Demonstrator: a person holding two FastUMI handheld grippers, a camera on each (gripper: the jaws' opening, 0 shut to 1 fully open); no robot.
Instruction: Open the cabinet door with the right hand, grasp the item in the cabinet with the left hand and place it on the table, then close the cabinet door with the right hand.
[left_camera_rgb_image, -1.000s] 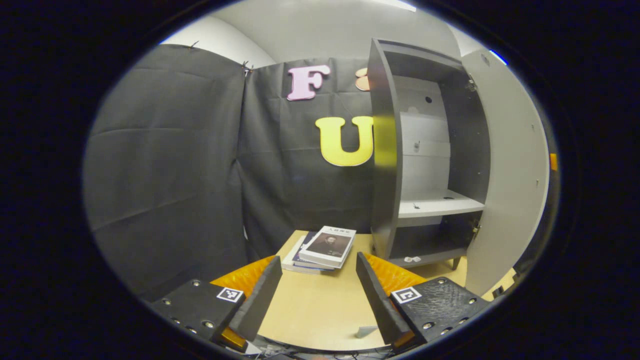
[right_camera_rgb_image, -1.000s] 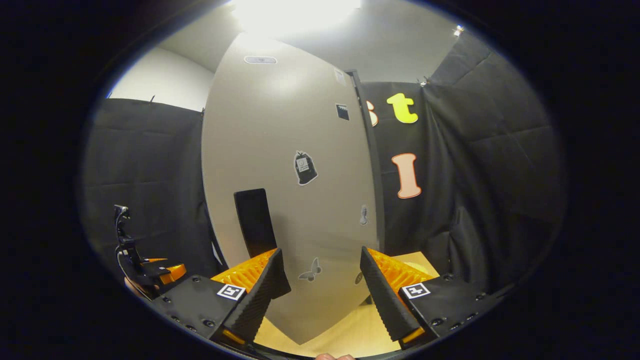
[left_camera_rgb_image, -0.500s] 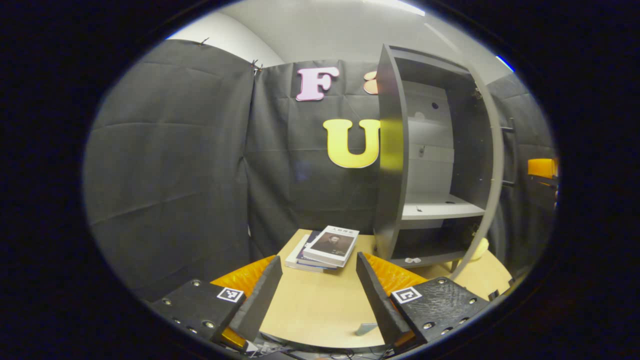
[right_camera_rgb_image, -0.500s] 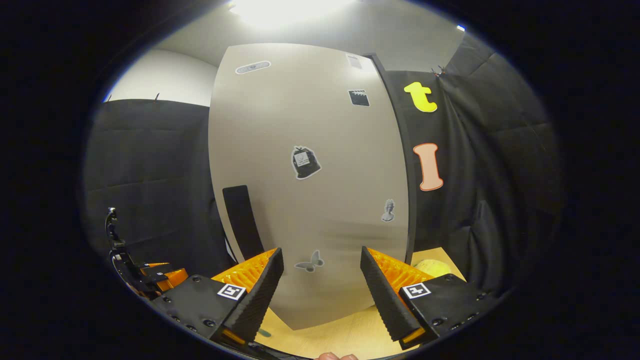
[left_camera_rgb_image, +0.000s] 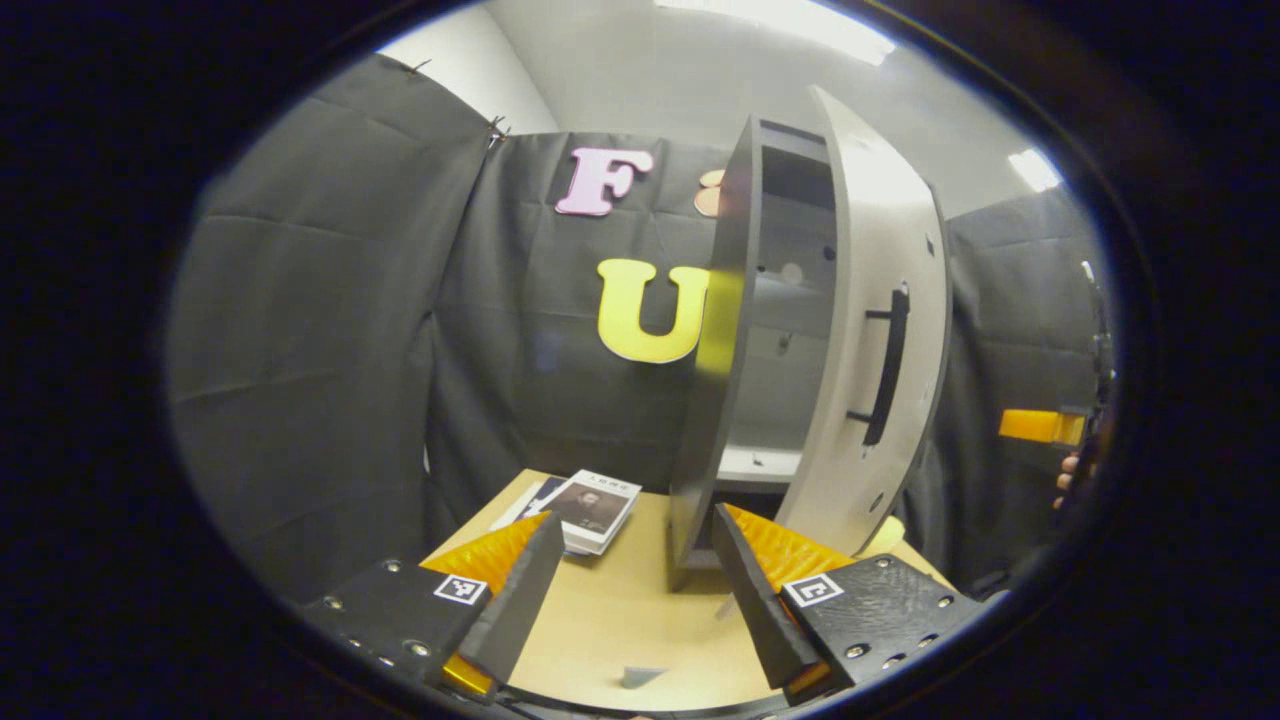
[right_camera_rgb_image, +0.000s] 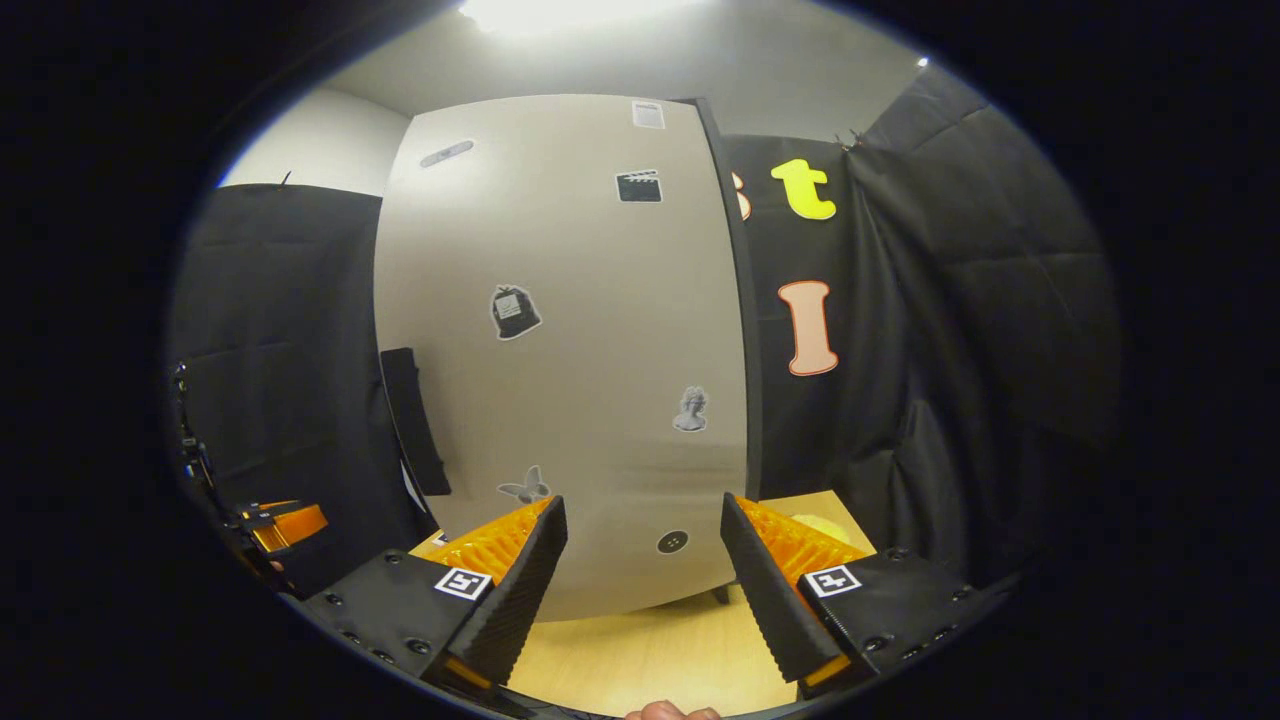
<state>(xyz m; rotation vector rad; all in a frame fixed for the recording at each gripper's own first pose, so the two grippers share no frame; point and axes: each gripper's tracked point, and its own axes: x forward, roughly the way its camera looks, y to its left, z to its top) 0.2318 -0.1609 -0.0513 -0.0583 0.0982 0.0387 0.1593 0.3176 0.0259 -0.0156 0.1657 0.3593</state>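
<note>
STEP: closing cabinet door (left_camera_rgb_image: 870, 340) | DOOR: part ajar | LEFT tongs (left_camera_rgb_image: 630, 590): wide, empty | RIGHT tongs (right_camera_rgb_image: 645, 585): wide, empty, facing door | NEXT: press door shut.

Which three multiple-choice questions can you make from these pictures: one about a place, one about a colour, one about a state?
1. Where do the books lie?
A. on the table, beside the cabinet
B. on the floor
C. on top of the cabinet

2. What colour is the door handle?
A. white
B. black
C. yellow

3. How does the cabinet door stand?
A. fully shut
B. taken off
C. partly open

Answers:
1 A: the stack rests on the tabletop next to the cabinet's side.
2 B: it is a dark bar on the pale door.
3 C: a gap at the door's edge shows the inside.
</note>
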